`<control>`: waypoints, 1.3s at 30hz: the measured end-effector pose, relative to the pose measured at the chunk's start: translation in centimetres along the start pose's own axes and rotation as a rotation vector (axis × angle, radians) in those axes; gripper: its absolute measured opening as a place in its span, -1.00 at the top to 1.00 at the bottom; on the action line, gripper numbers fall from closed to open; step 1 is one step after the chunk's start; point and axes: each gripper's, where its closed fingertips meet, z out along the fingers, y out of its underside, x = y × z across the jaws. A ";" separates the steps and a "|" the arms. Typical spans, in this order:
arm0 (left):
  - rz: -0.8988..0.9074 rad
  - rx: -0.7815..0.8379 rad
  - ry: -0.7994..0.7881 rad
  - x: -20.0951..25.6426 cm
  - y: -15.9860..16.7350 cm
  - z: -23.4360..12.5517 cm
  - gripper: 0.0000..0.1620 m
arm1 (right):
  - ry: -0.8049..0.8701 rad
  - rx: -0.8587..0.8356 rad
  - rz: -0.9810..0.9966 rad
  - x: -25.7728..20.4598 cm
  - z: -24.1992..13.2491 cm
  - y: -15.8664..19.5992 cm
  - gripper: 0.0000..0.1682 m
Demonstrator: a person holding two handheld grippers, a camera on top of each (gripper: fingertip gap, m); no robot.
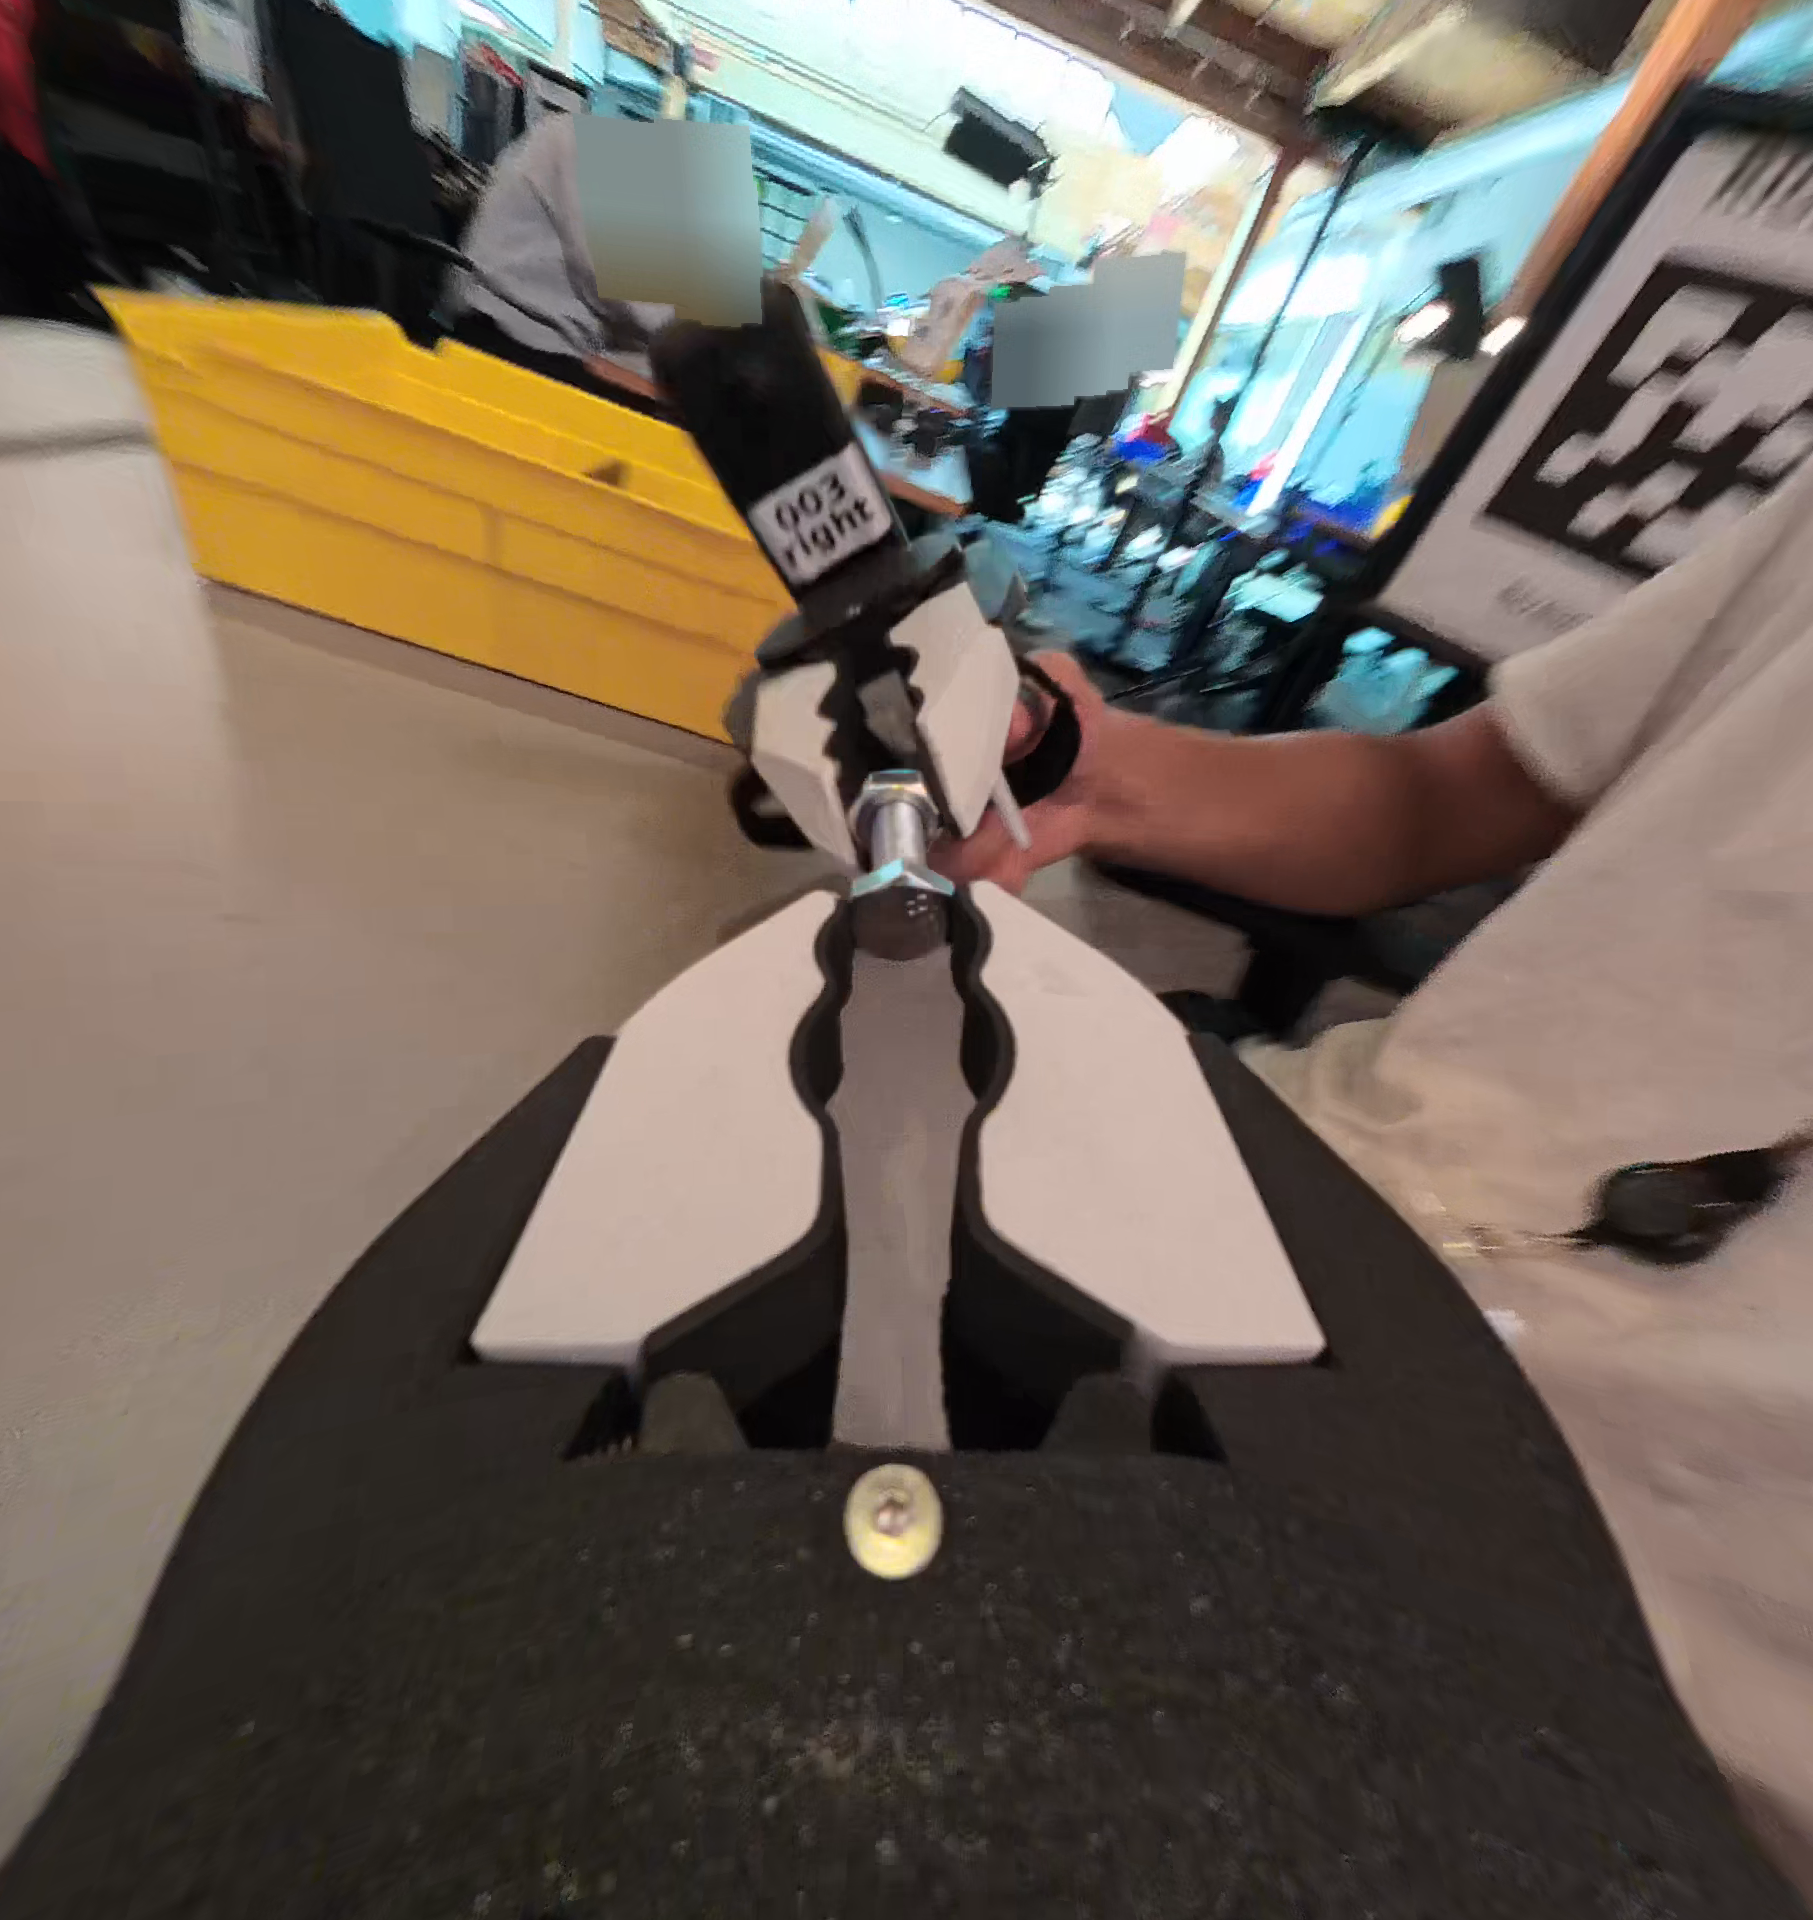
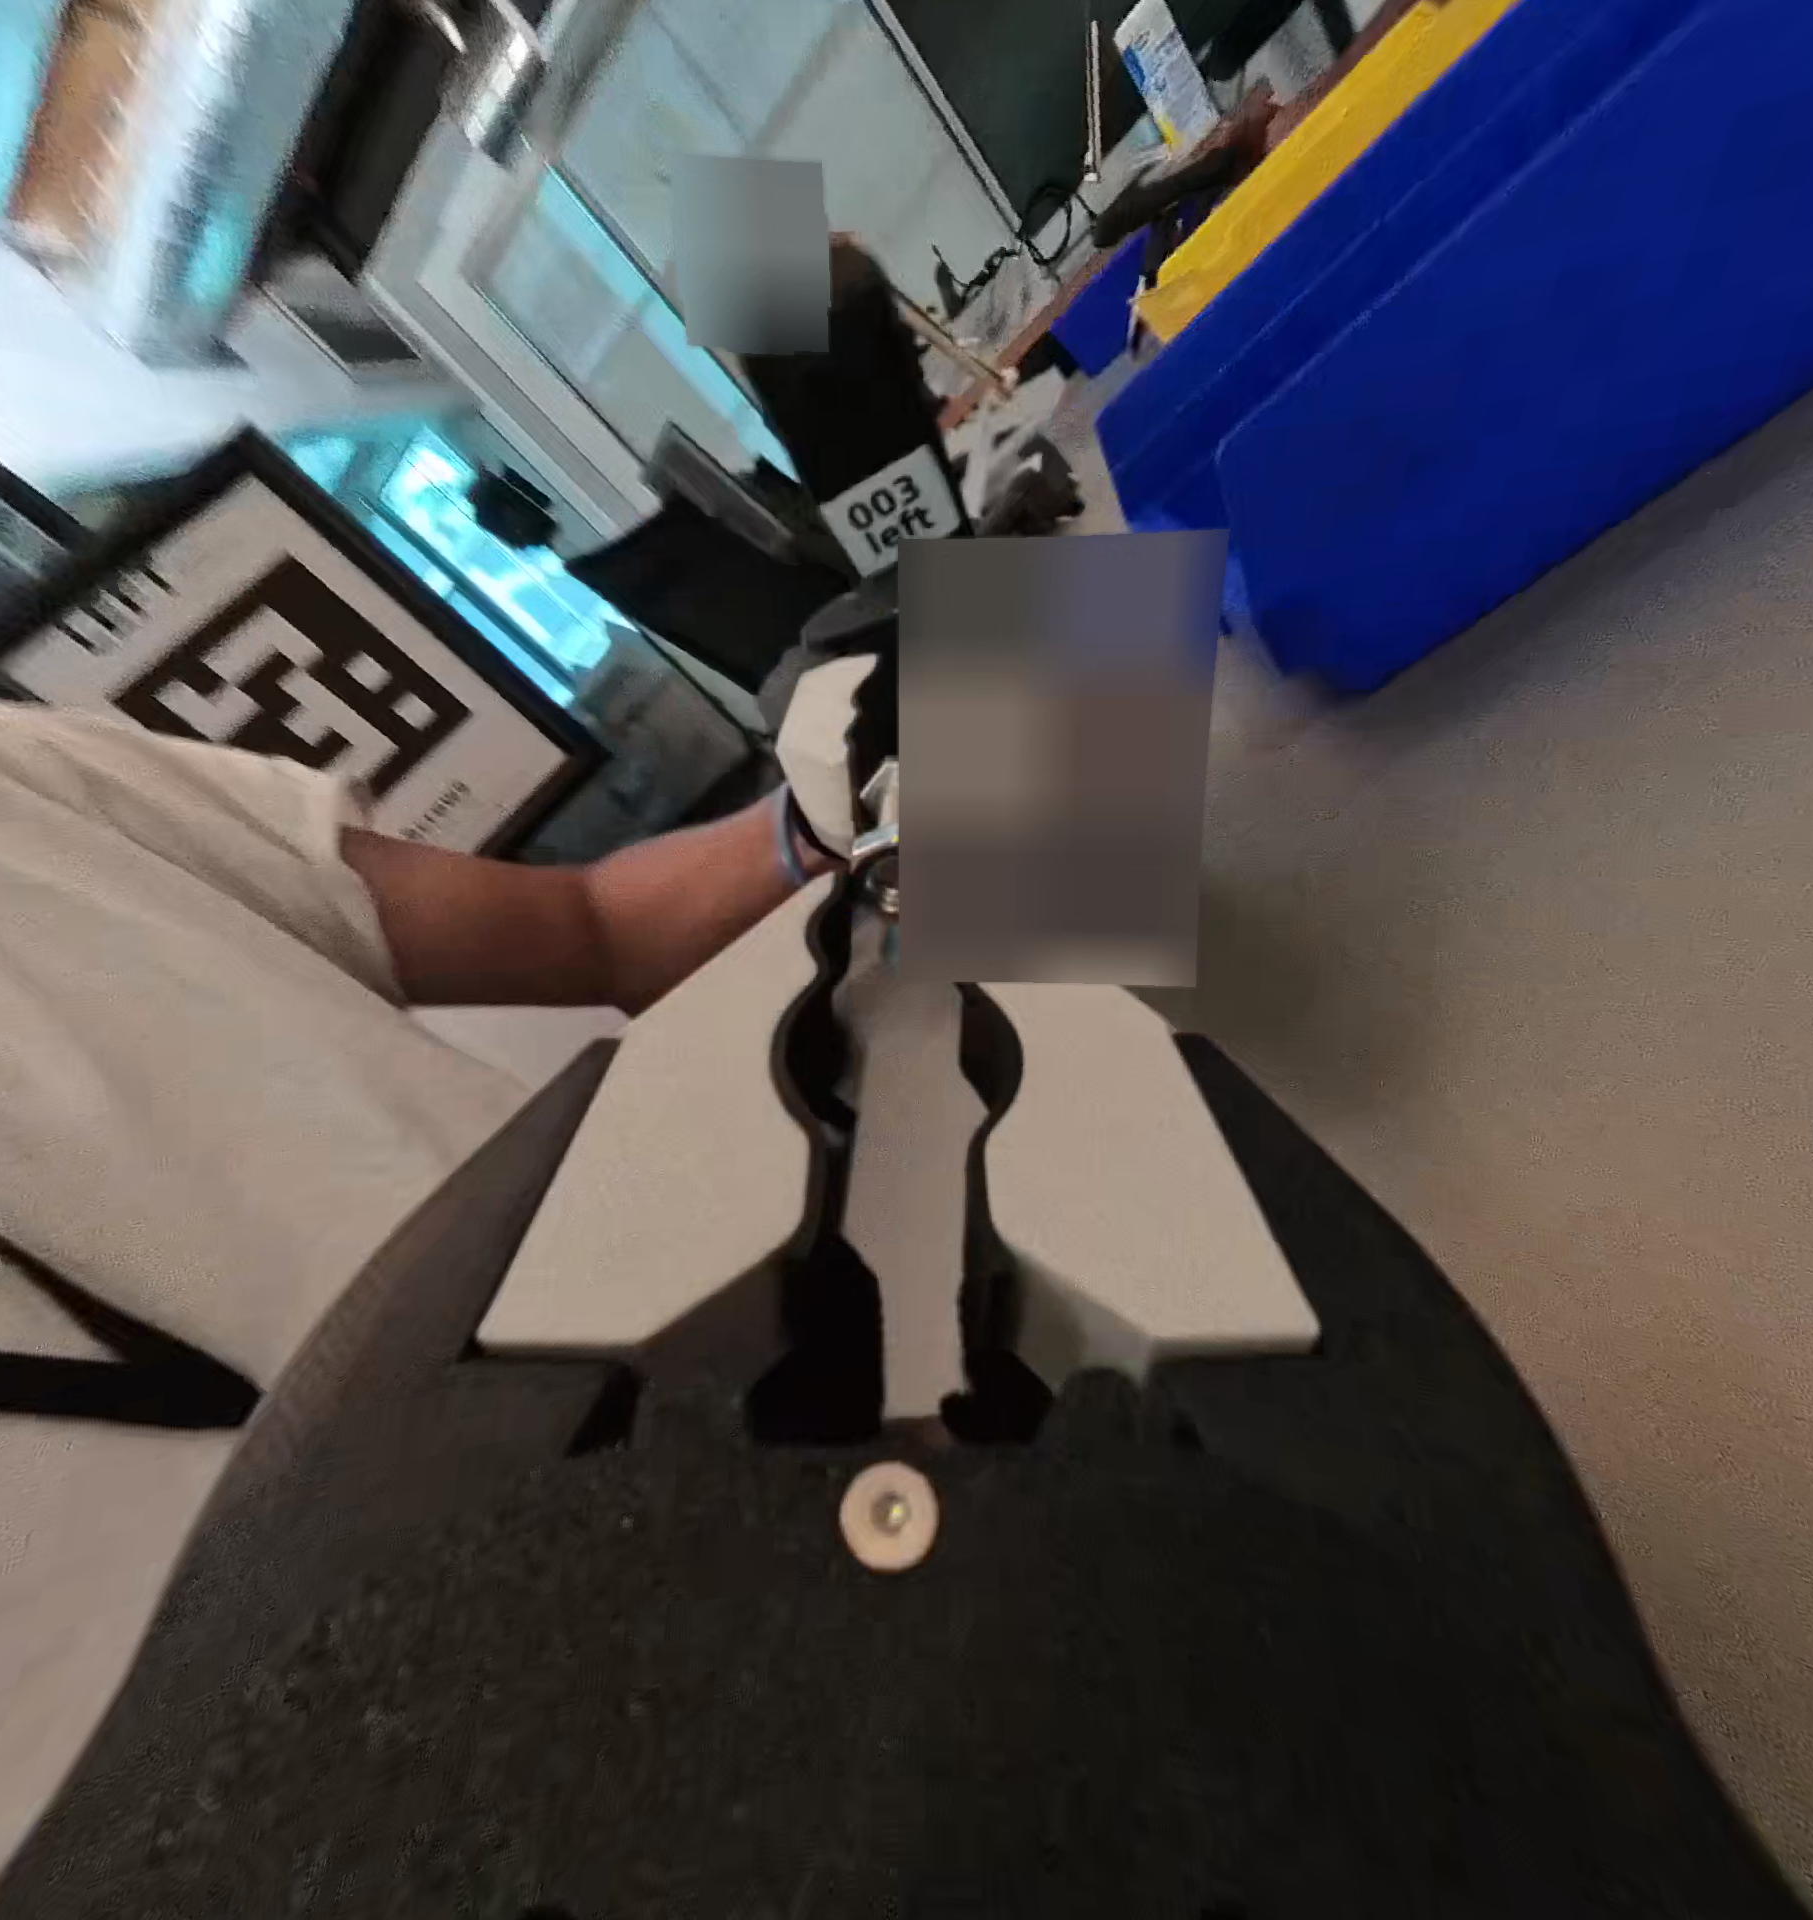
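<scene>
— Between the two sets of fingertips, what is that bit of metal?

— Over the beige table [image 1: 258, 935] a silver bolt [image 1: 894, 831] is held in the air. It has a bright hexagonal head, a short shiny shank and a nut [image 1: 886, 798] threaded on at the far end.

— Which gripper has the head?

— The left gripper [image 1: 897, 920]. Its grey fingers [image 1: 736, 1122] are drawn in narrow at the tips, pinching the hex head, with a slim gap behind them.

— And the other?

— The right gripper [image 1: 886, 805] comes from the opposite side, tilted, its pale fingers closed around the nut end. A hand [image 1: 1027, 821] grips it from behind, and the arm runs out of a cream short sleeve [image 1: 1660, 675].

— Does the right wrist view confirm it?

— Only partly. A mosaic patch covers the right-hand fingertip there, so just a sliver of shiny metal [image 2: 876, 831] shows beside the left fingertip. The fingers [image 2: 673, 1174] are close together, with a narrow slot between them.

— Around them?

— Yellow bins [image 1: 445, 488] stand on the table behind in the left view, blue bins [image 2: 1504, 395] in the right view, and a framed black-and-white marker board [image 2: 289, 686] leans near the person
</scene>
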 end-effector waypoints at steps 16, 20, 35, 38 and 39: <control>-0.187 -0.008 0.169 1.7 0.1 -0.4 0.79 | 0.841 -0.323 -1.993 -0.9 0.3 0.0 0.80; -0.180 0.005 0.163 1.6 -0.1 -0.5 0.79 | 0.889 -0.171 -2.015 -1.1 0.5 0.1 0.80; 0.148 0.133 -0.113 -0.7 -2.7 -2.0 0.78 | 0.073 0.310 -0.142 -2.5 -1.1 -3.2 0.29; 0.258 0.108 -0.165 -0.9 -2.3 -1.7 0.78 | -0.050 0.191 0.252 -0.9 0.1 -1.4 0.15; 0.264 0.103 -0.160 -0.8 -2.2 -1.6 0.78 | -0.067 0.153 0.373 -0.3 0.6 -0.5 0.16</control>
